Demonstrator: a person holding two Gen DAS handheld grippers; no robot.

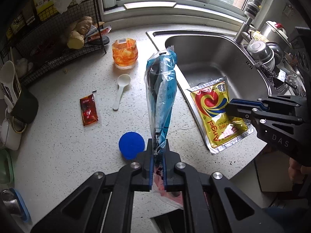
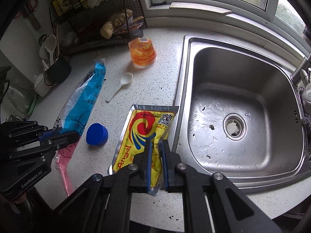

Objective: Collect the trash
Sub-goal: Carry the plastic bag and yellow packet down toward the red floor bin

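My left gripper (image 1: 157,142) is shut on a long blue and clear plastic wrapper (image 1: 161,89), which hangs lifted off the speckled counter (image 1: 58,136). From the right wrist view the same wrapper (image 2: 87,97) stretches away from the left gripper (image 2: 77,134). My right gripper (image 2: 157,143) is shut on the lower edge of a yellow Angel yeast packet (image 2: 140,132), held over the counter beside the sink. The left wrist view shows that packet (image 1: 211,104) pinched by the right gripper (image 1: 229,107). A red sauce sachet (image 1: 88,109) and a blue cap (image 1: 131,144) lie on the counter.
A steel sink (image 2: 182,97) fills the right side, with a faucet (image 1: 250,13) and stacked dishes behind it. A white spoon (image 1: 120,89) and an orange plastic cup (image 1: 124,53) sit mid-counter. A black wire rack (image 1: 58,44) with ginger stands at the back left.
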